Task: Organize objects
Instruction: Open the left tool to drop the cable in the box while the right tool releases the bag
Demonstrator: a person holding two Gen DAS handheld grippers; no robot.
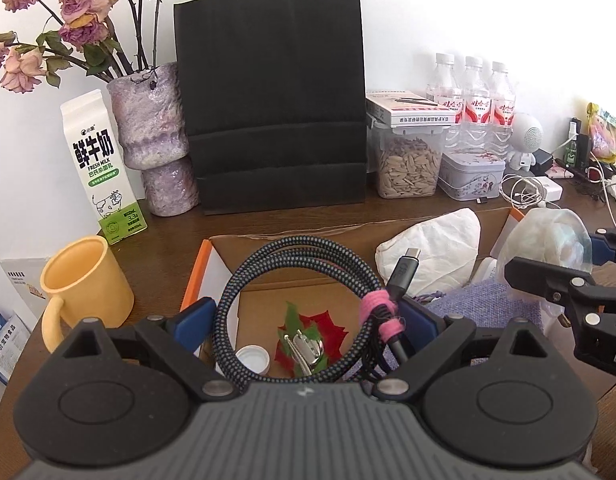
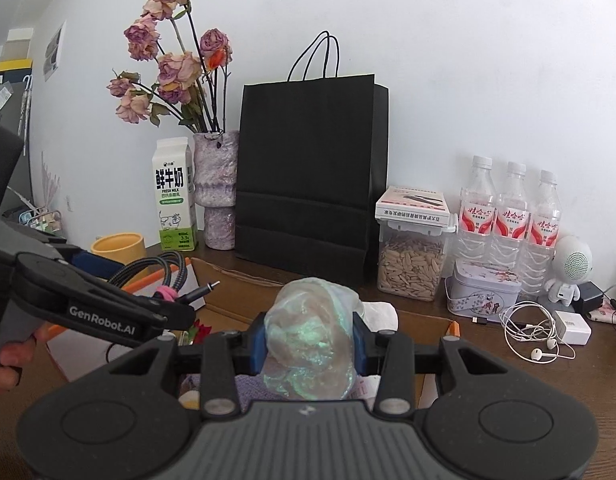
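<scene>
My left gripper [image 1: 308,320] is shut on a coiled black-and-blue braided cable [image 1: 244,276] tied with a pink strap [image 1: 378,306]; it holds the coil above an open cardboard box [image 1: 292,236]. The cable also shows in the right wrist view [image 2: 164,270]. My right gripper [image 2: 310,340] is shut on a crumpled iridescent clear bag [image 2: 312,340], held over the same box [image 2: 412,316]; the bag shows in the left wrist view [image 1: 548,240]. Inside the box lie a white bottle cap [image 1: 253,358], a red-and-green leaf with a metal clip [image 1: 308,344], white tissue [image 1: 432,248] and purple cloth [image 1: 484,304].
A yellow mug [image 1: 84,276], milk carton [image 1: 102,164], vase of dried roses [image 1: 152,136] and black paper bag [image 1: 272,104] stand behind the box. A seed jar [image 2: 412,264], tin [image 2: 484,290], three water bottles [image 2: 508,216], earphones [image 2: 532,332] and chargers crowd the right.
</scene>
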